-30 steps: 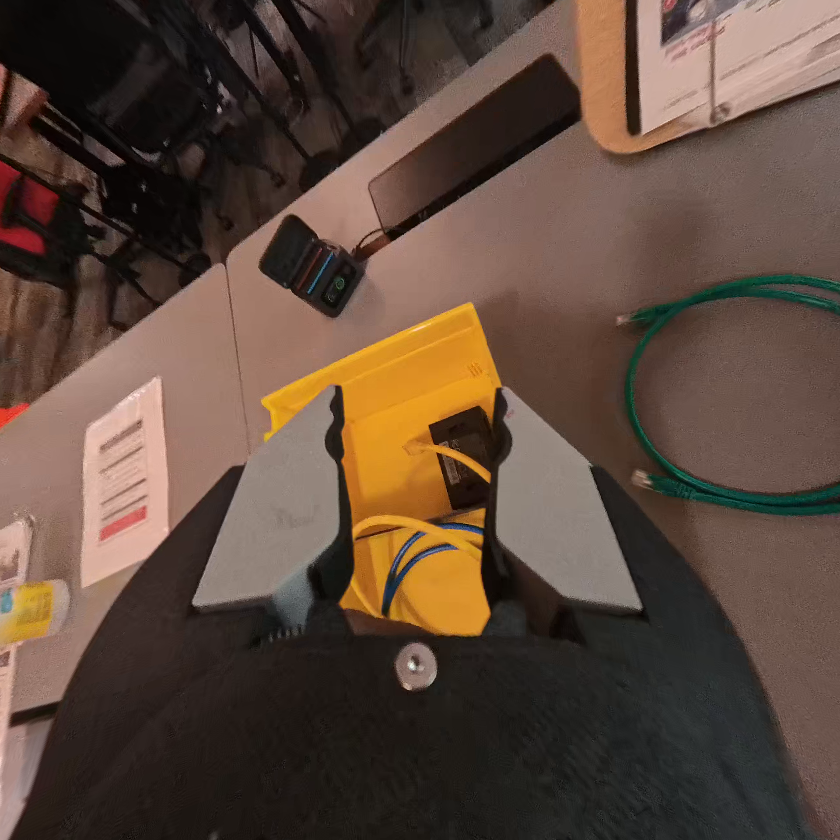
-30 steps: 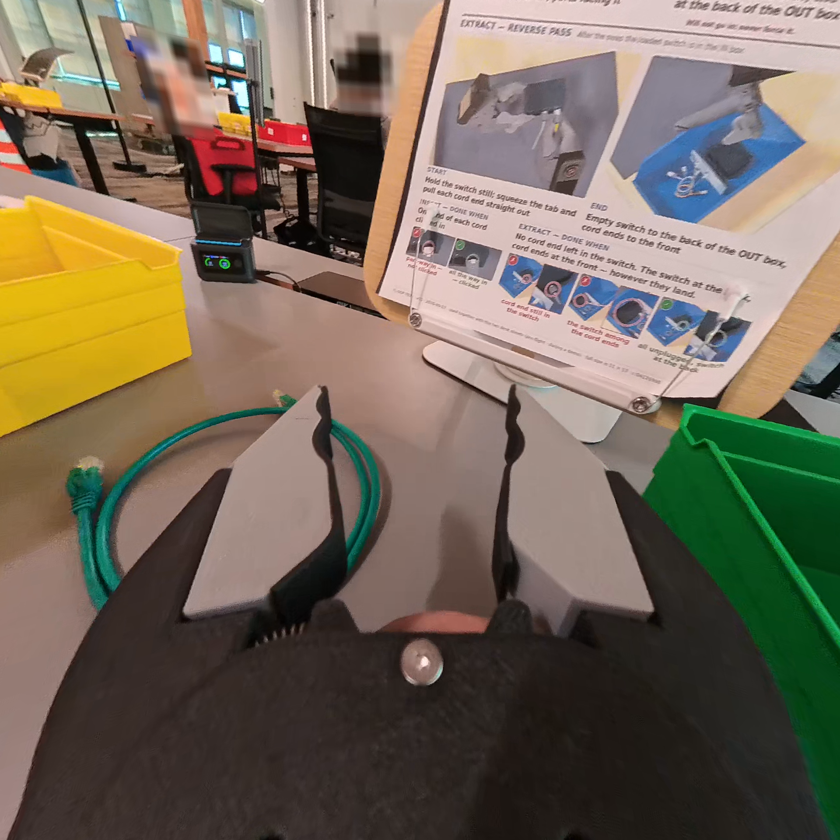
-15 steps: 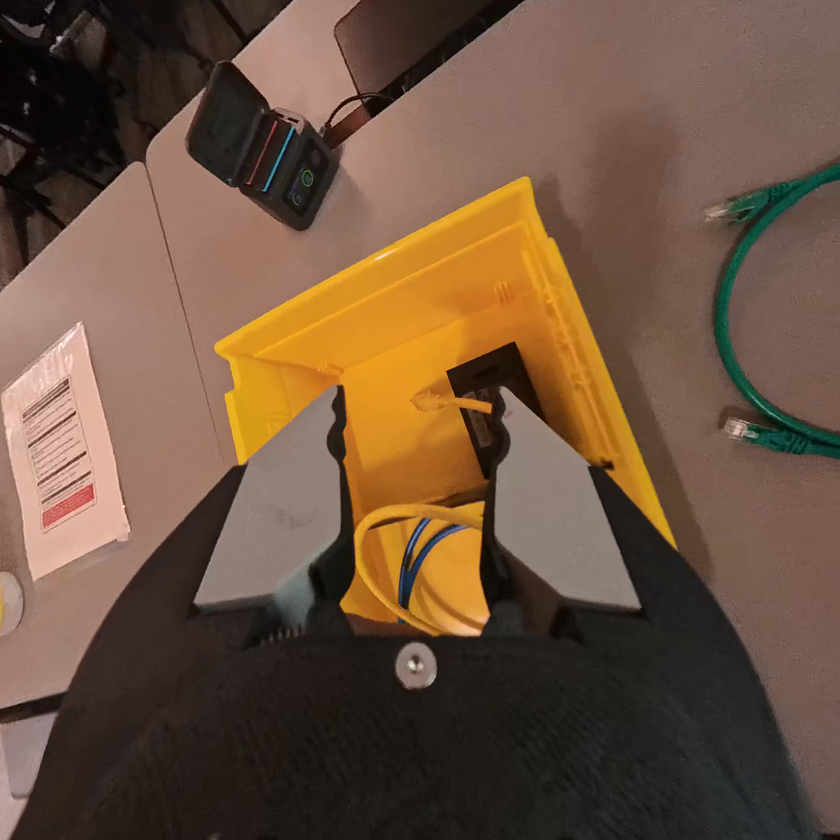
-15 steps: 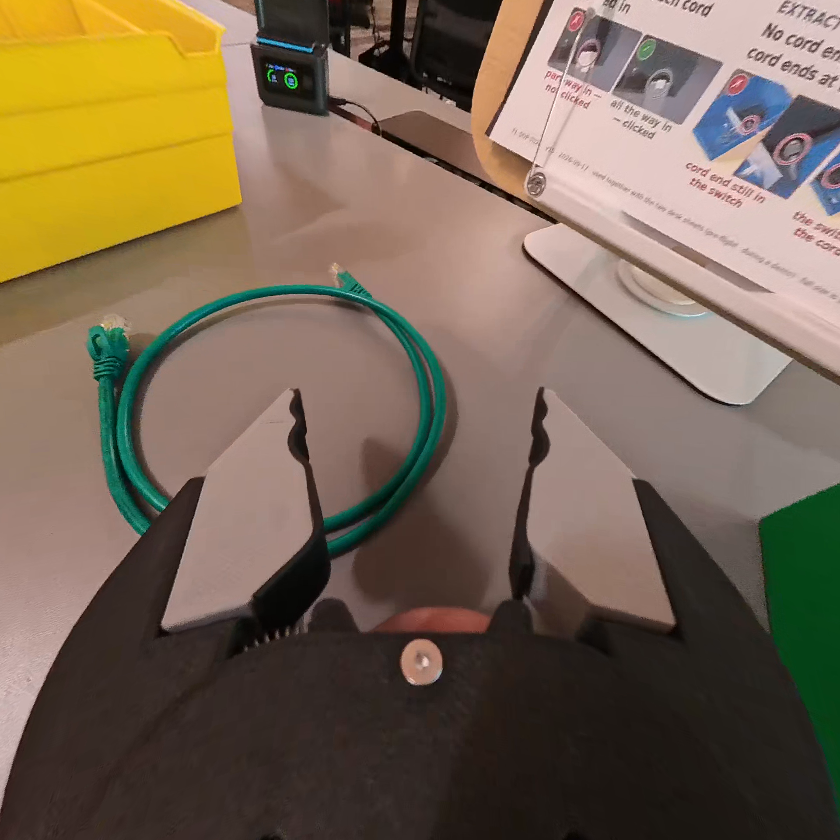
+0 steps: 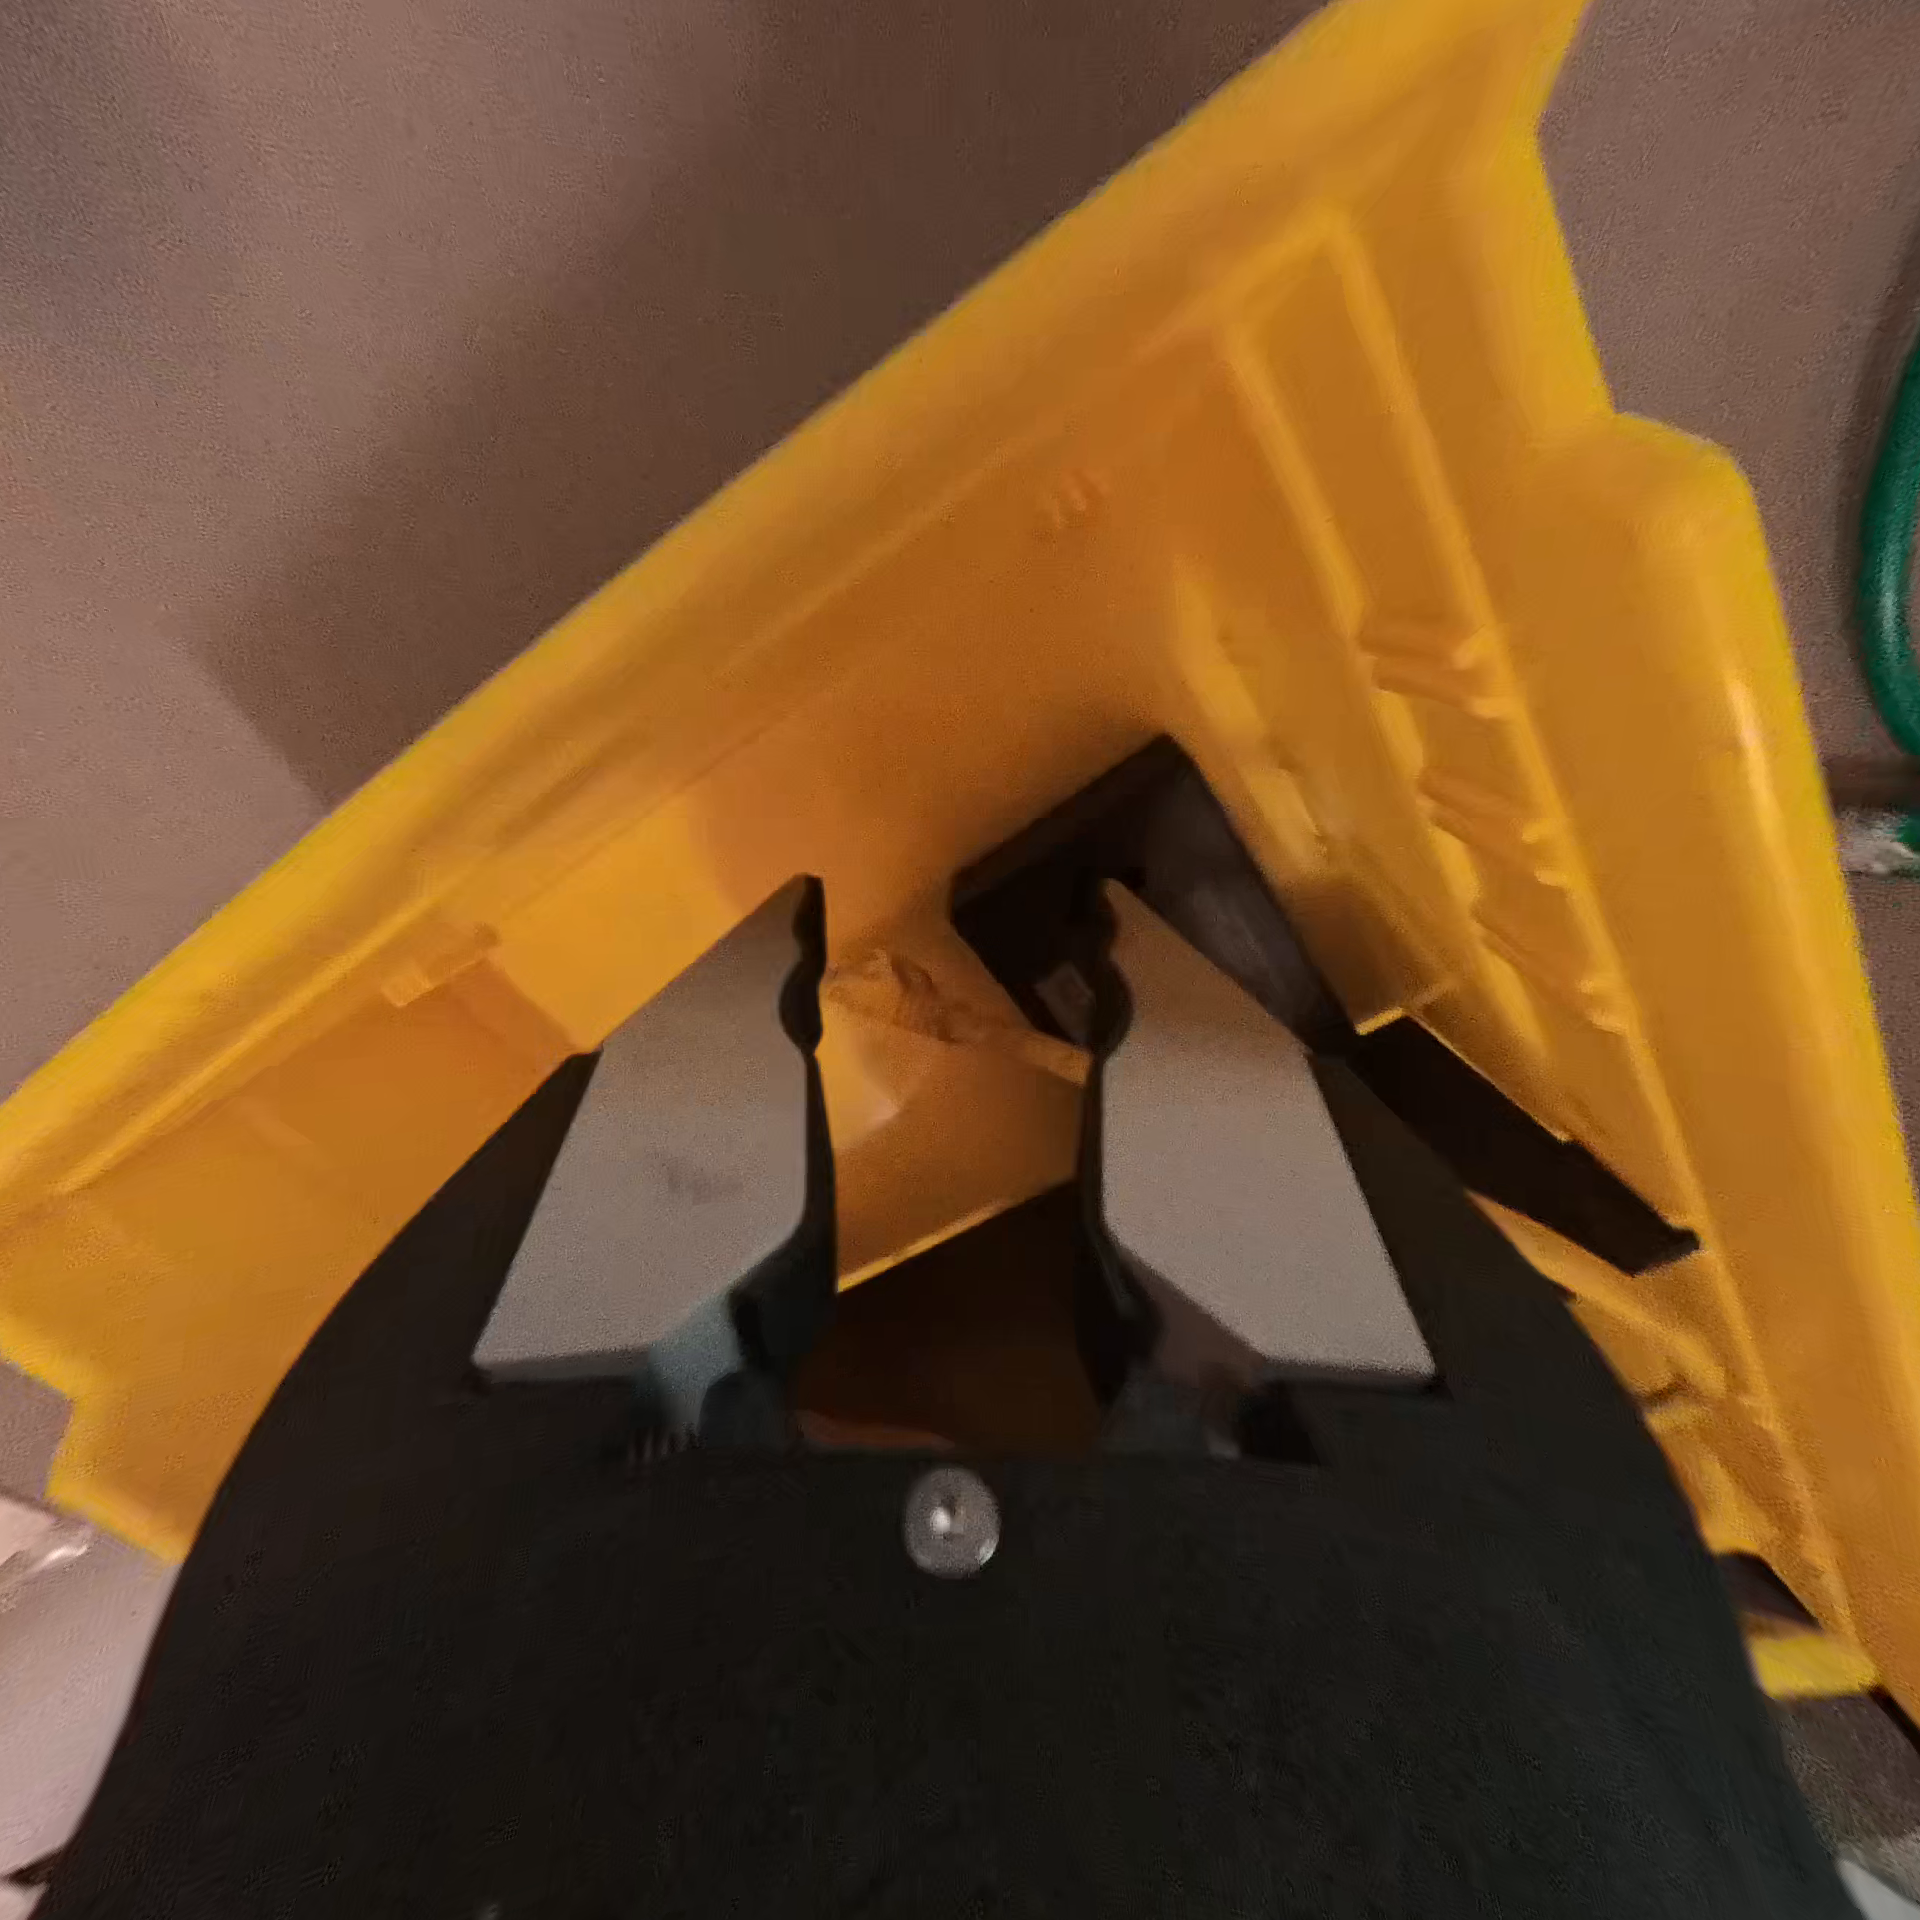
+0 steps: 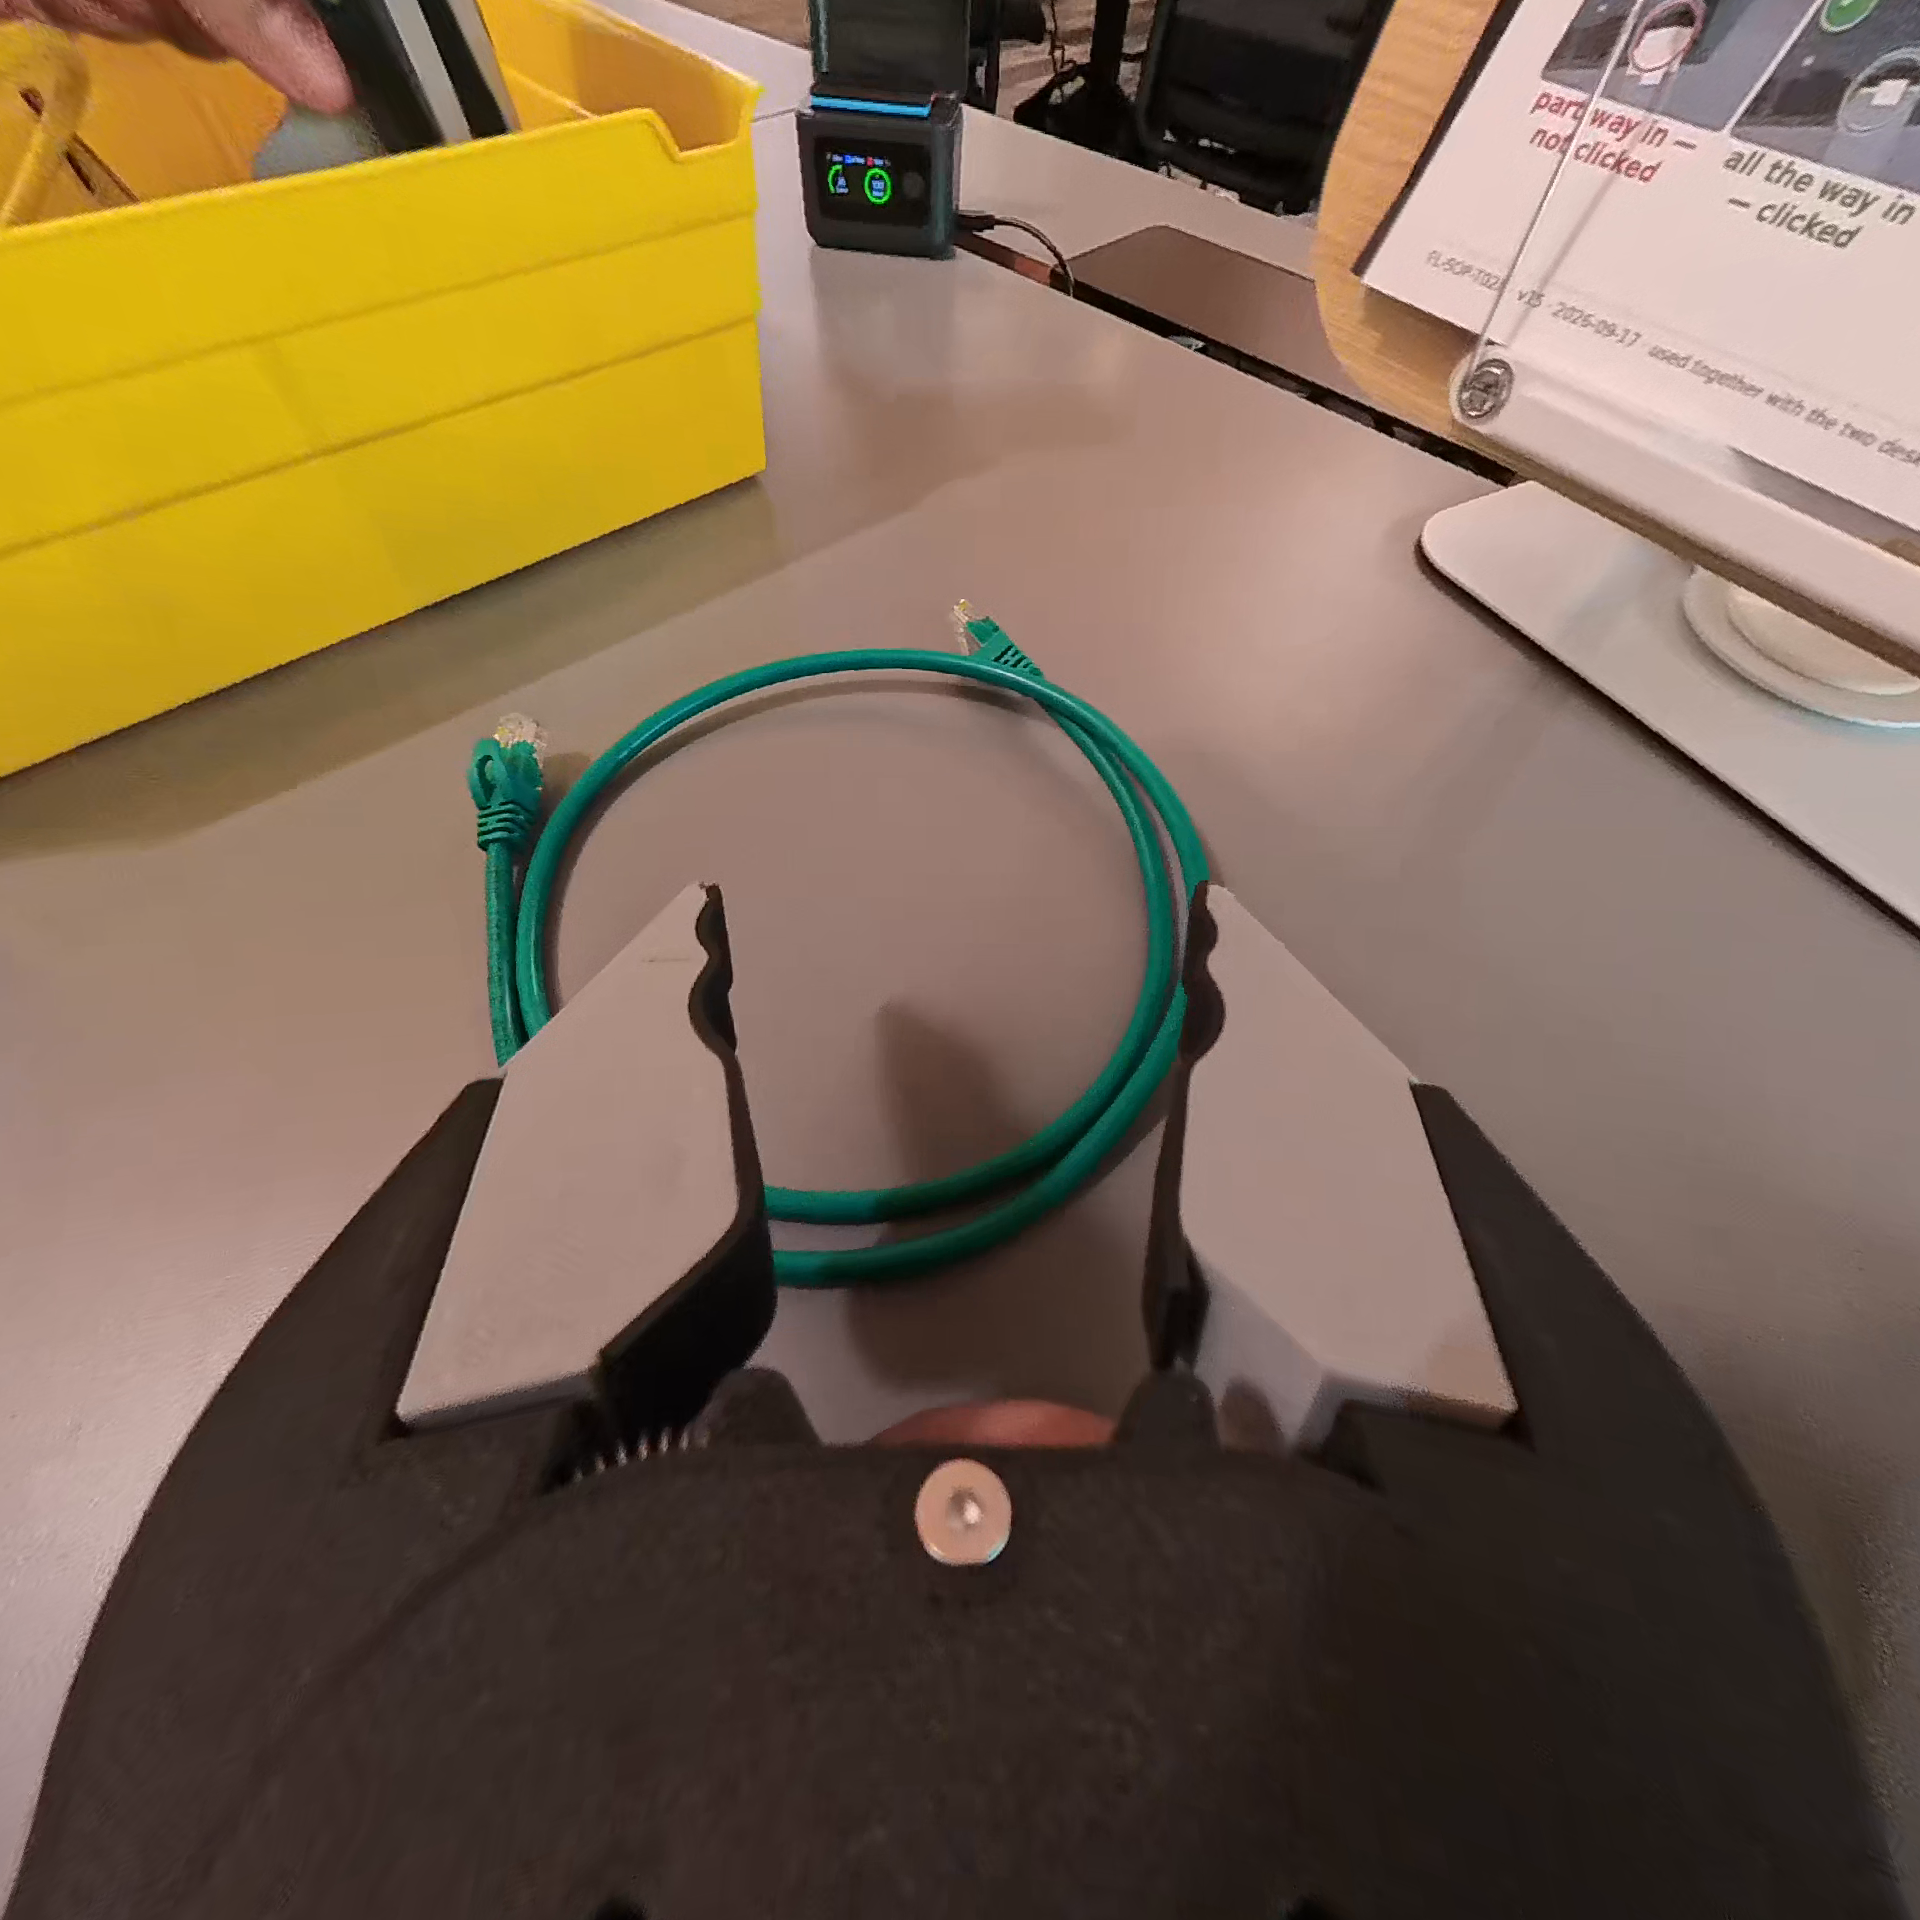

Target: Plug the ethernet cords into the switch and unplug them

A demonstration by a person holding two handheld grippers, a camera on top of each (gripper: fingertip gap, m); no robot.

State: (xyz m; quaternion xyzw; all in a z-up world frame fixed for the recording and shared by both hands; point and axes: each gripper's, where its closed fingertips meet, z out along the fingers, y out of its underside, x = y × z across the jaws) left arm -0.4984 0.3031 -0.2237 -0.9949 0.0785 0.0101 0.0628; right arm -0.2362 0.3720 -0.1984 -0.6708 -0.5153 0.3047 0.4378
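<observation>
My left gripper [image 5: 956,904] is down inside the yellow bin [image 5: 727,665], open. The yellow cord's plug [image 5: 914,987] lies between its fingertips, not clamped. The black switch [image 5: 1216,883] lies in the bin's corner just beyond the right finger. My right gripper [image 6: 956,899] is open and empty, hovering over the coiled green ethernet cord [image 6: 831,665] on the grey table. The cord's plugs [image 6: 509,748] lie on the coil's left and far side. A piece of the green cord also shows at the right edge of the left wrist view [image 5: 1886,582].
In the right wrist view the yellow bin [image 6: 416,343] stands at the far left, with a hand and the left gripper [image 6: 416,73] in it. A small black device with a lit screen [image 6: 878,177] sits behind. An instruction sheet on a stand [image 6: 1662,260] is at the right.
My left gripper has dropped into the yellow bin to the yellow plug and switch, its jaws a little narrower. My right gripper has tilted down over the green coil and opened wider.
</observation>
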